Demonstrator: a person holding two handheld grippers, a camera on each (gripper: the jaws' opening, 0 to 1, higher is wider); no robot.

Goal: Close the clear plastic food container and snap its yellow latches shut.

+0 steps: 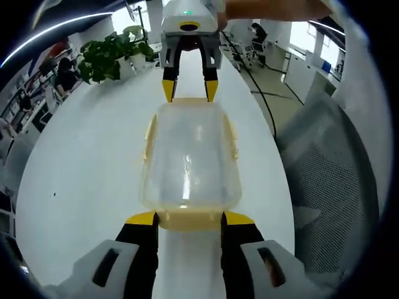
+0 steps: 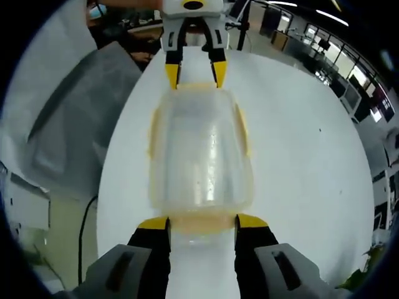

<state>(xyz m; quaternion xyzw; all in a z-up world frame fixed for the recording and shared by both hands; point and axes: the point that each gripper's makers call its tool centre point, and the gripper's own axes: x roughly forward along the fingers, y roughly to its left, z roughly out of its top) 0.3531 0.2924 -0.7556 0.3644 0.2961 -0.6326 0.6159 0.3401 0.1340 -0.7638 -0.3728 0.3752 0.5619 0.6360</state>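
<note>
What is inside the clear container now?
Through the lid of the clear container, nothing is visible inside; it looks empty. The yellow latches and glare hide its edges, so small contents there cannot be excluded.

A long white table (image 1: 93, 162) runs through an open office. Leafy potted plants (image 1: 112, 55) stand at its far end. A grey mesh chair (image 1: 330, 187) sits beside it, with a black cable (image 1: 265, 99) trailing over the pale floor. Ceiling strip lights (image 2: 330, 17) and bright windows (image 1: 302, 34) light the room, and desks (image 2: 324, 68) line the walls.

No text, label, brand, number or sign can be read in either view.
</note>
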